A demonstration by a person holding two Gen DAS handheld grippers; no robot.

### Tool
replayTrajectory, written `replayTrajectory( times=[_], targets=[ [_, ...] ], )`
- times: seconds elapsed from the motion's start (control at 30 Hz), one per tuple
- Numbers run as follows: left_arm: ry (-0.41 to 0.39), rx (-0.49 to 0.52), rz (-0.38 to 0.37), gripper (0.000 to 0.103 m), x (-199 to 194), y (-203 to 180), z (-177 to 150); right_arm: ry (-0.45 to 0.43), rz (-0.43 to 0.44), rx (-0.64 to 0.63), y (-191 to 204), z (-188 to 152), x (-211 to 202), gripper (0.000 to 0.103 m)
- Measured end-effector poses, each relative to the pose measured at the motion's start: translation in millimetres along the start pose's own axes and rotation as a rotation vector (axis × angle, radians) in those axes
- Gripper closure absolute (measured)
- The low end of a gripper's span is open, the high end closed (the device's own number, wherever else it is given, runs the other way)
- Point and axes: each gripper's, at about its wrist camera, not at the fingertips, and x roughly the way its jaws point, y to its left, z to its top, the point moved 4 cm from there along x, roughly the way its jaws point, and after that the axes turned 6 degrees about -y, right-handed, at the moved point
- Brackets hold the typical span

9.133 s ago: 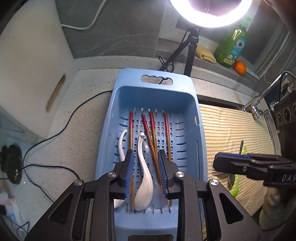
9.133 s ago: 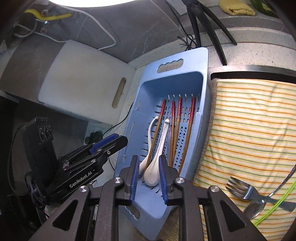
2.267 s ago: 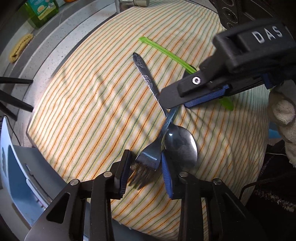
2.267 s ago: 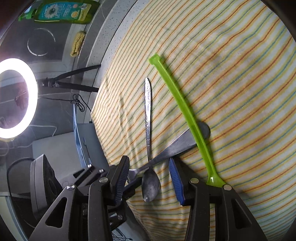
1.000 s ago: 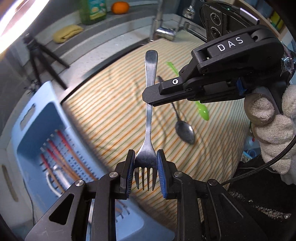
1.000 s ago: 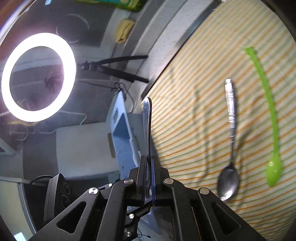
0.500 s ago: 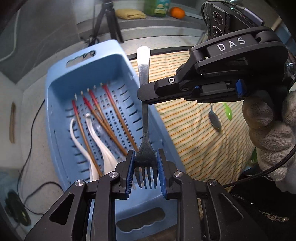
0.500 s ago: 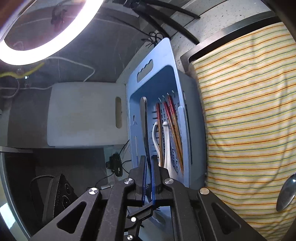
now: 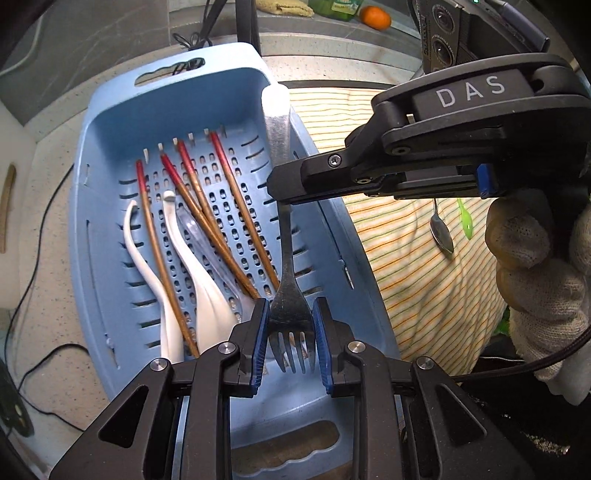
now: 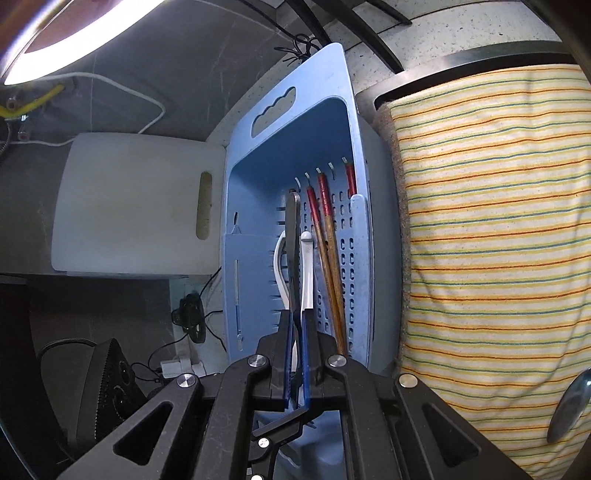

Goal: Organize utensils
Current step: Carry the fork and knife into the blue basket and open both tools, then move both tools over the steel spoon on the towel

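fork (image 9: 291, 288) above blue basket (image 9: 107, 258)

The right hand-held gripper (image 9: 280, 184) hides part of the fork (image 9: 290, 291) handle. A steel spoon (image 10: 570, 406) is cut off at the edge; the green bottle (image 9: 332, 4), perhaps dish soap, is too.

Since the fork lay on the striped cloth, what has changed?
Both grippers took the fork off the cloth and carried it over the blue basket: left gripper at the tines, right gripper on the handle. Metal spoon, green spoon, chopsticks unchanged.
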Motion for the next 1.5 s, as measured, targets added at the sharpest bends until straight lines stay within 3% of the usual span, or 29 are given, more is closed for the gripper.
replayTrajectory(
  times=[0.47,0.87,1.23,1.5],
  targets=[
    [0.021,-0.056,0.006,0.080,8,3,-5,0.013,0.034,-0.030,1,2,-9,0.090],
    [-0.057,-0.074,0.051,0.080,-17,-9,3,-0.025,0.082,-0.066,-8,8,-52,0.080],
    [-0.169,-0.158,0.066,0.076,-32,-47,7,-0.088,0.076,-0.113,-57,22,-121,0.068],
    [-0.184,-0.206,0.033,0.072,-6,-99,7,-0.155,0.027,-0.177,-109,28,-177,0.064]
  ],
)
